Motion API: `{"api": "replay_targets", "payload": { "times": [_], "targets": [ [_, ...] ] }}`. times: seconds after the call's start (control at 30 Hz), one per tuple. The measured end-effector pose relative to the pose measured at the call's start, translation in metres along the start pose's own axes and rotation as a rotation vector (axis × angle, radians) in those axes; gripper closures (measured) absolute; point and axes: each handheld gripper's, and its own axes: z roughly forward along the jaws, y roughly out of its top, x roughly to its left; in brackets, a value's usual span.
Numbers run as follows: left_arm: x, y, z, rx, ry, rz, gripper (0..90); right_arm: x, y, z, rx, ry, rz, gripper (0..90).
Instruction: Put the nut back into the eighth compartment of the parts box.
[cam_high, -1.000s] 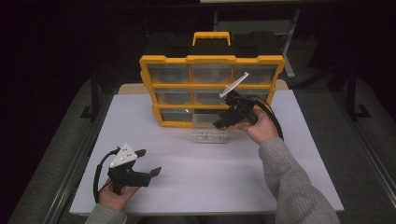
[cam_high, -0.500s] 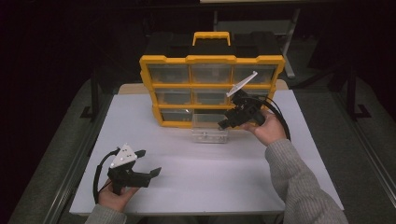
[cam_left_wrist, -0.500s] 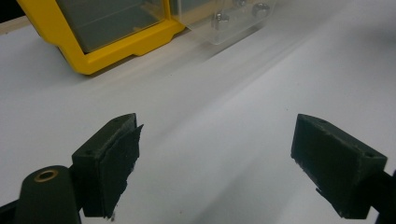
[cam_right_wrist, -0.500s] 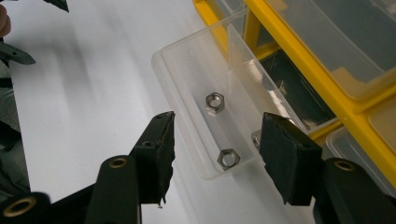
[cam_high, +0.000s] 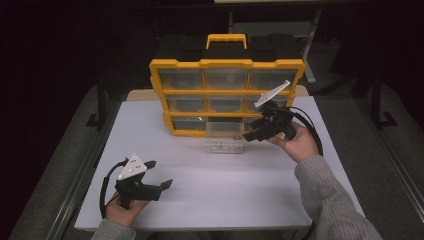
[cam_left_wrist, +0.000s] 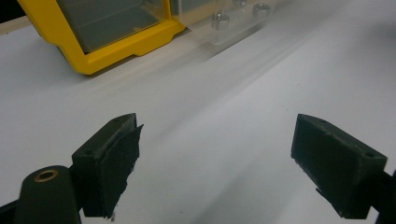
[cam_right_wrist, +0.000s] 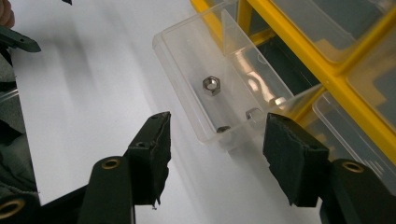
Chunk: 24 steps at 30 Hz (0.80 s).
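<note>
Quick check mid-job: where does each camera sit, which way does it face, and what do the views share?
High view: above the person's side, looking forward and down at the white table and yellow organizer; both forearms and hands show.
Left gripper view: rides the left gripper, looking low across the table; its open jaws show.
Right gripper view: rides the right gripper, facing down; its jaws have just been opening, nothing between them.
Shared: the pulled-out clear drawer with nuts.

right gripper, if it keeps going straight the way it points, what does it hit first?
Probably the pulled-out clear drawer with the nuts: the right gripper has just been opening, nothing between its jaws, and the drawer's near corner lies just ahead. Depth is unclear; it might reach the white table first.
</note>
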Motion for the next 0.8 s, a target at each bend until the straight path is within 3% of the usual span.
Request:
{"api": "replay_targets", "payload": {
  "times": [0.4, 0.8],
  "targets": [
    [0.000, 0.000, 0.000, -0.007, 0.000, 0.000, 14.8, 0.000, -0.022, -0.017, -0.015, -0.028, 0.026, 38.5],
    [-0.001, 0.000, 0.001, -0.005, 0.000, -0.009, 14.8, -0.001, -0.046, -0.020, -0.041, -0.035, 0.040, 36.3]
  ]
}}
